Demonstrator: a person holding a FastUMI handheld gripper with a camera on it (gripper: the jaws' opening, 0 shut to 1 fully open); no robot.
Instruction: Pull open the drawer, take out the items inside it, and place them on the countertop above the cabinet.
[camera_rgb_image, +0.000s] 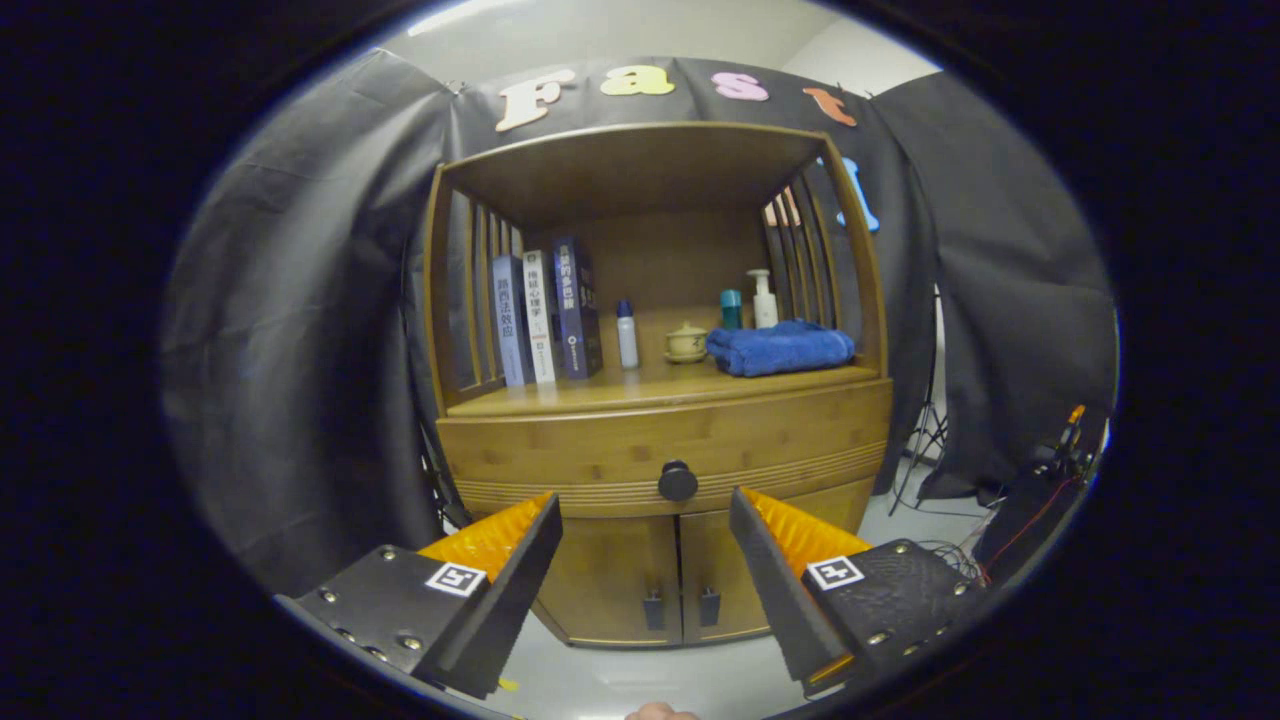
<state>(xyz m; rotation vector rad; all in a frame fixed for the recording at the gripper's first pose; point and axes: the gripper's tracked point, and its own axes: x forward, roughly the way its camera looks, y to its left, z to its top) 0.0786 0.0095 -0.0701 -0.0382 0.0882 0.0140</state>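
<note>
Gripper view: I see my gripper (645, 515) facing the bamboo cabinet (665, 450) head-on, fingers spread wide with nothing between them.
Drawer: the drawer (560, 450) sits fully closed under the countertop (600, 392), so its contents are hidden from me.
Knob: the round dark knob (677, 481) lies just beyond the fingertips, in the gap between them and slightly right of its middle.
Axis: the drawer front runs left to right; I judge the pull must come straight toward me.
Next move: I would ease forward, nudge a little right, and close on the knob.
Countertop: books (545, 315) stand at the left, a folded blue towel (780, 346) lies at the right; bare wood shows near the front edge.
</note>
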